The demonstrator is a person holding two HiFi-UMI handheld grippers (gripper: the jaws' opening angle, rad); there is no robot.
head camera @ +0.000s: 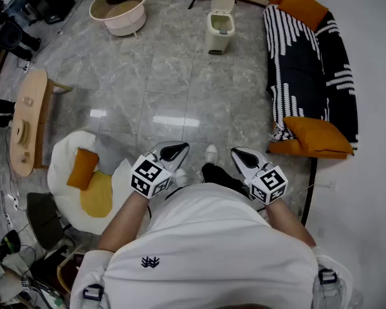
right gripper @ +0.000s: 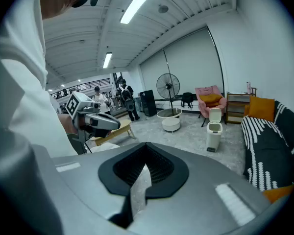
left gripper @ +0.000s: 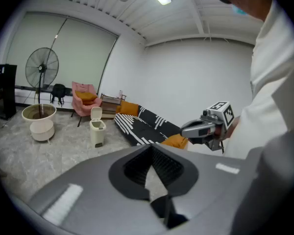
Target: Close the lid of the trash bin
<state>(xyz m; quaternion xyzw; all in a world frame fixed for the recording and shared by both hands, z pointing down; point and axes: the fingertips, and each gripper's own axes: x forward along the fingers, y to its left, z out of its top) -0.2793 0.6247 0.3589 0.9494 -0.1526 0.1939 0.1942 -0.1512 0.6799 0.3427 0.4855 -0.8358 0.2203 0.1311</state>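
- Head view: trash bin stands far across the floor, lid raised
- Left gripper and right gripper held near the body, jaws almost together, empty
- Risk: a hard push on the lid might tip the bin

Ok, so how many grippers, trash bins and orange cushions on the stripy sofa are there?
Grippers: 2, the left gripper and the right gripper
Trash bins: 1, the trash bin
Orange cushions on the striped sofa: 2, the far cushion and the near cushion
Total: 5
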